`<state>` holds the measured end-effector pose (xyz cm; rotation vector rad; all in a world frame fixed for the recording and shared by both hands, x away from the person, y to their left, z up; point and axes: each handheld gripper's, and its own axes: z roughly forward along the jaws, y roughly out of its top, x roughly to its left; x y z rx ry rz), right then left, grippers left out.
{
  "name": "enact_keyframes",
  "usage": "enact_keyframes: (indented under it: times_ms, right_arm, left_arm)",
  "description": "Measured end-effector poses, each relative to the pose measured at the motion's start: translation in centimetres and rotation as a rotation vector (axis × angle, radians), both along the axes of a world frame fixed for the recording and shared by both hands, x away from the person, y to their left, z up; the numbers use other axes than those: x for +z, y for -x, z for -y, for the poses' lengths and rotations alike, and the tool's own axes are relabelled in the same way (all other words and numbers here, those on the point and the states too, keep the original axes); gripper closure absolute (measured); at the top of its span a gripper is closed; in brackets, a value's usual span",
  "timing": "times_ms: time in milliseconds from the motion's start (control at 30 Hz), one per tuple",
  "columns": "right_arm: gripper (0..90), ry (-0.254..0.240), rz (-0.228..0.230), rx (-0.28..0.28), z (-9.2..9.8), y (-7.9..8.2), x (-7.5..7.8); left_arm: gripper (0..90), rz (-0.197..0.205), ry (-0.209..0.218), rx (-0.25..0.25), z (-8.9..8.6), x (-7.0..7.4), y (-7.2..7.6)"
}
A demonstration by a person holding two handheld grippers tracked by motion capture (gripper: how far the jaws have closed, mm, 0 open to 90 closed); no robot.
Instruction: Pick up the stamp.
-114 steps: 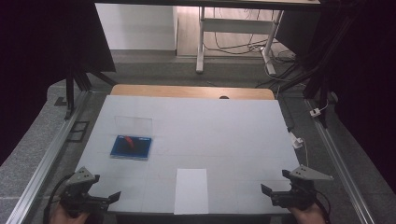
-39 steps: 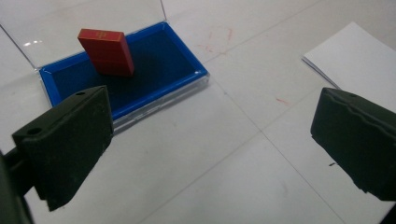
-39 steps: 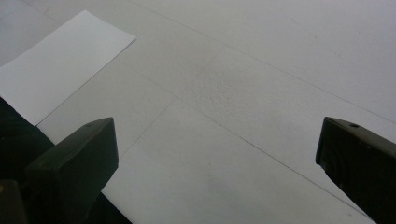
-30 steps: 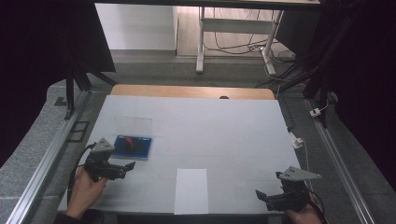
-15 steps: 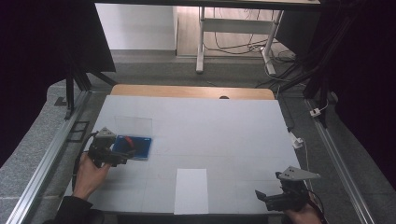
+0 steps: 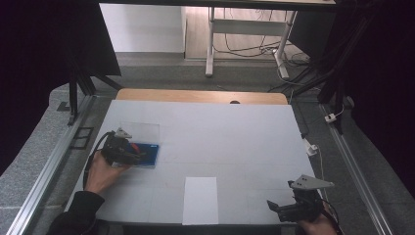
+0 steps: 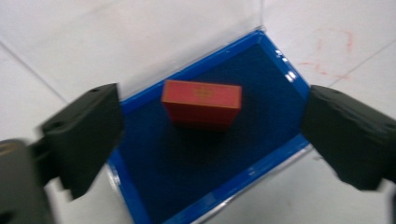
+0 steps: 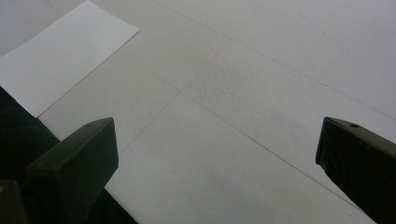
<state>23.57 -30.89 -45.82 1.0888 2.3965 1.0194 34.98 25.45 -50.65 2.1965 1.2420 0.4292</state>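
Left hand-held gripper now over blue tray

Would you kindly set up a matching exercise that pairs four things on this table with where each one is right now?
Things:
1. red box
2. white sheet
3. left gripper
4. right gripper

Places:
A. at the near right corner of the table, jaws open over bare surface
B. flat at the near edge, about midway across
C. inside the blue tray
D. over the blue tray, jaws apart either side of the red box, having just been closing a little

Pairs: 1-C, 2-B, 3-D, 4-A
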Motion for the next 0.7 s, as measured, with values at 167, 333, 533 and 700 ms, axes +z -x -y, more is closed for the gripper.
enact_keyframes:
  times_ms: [167,333,533,700]
  right_arm:
    - [0.0,0.004,-0.002,0.002,-0.07,0.03,-0.01]
    - [0.0,0.014,-0.001,0.010,-0.13,0.02,-0.02]
    - [0.0,0.016,-0.003,0.013,-0.16,0.03,-0.03]
    - [0.0,0.017,-0.001,0.017,-0.21,0.05,-0.05]
  left_arm:
    - [32.4,-0.009,0.031,-0.020,-0.70,0.26,-0.09]
    - [45.2,-0.007,0.032,-0.020,-0.96,0.34,-0.32]
    - [57.9,-0.015,0.030,-0.021,-0.90,0.43,-0.43]
    - [58.2,-0.018,0.022,-0.019,-0.79,0.52,-0.43]
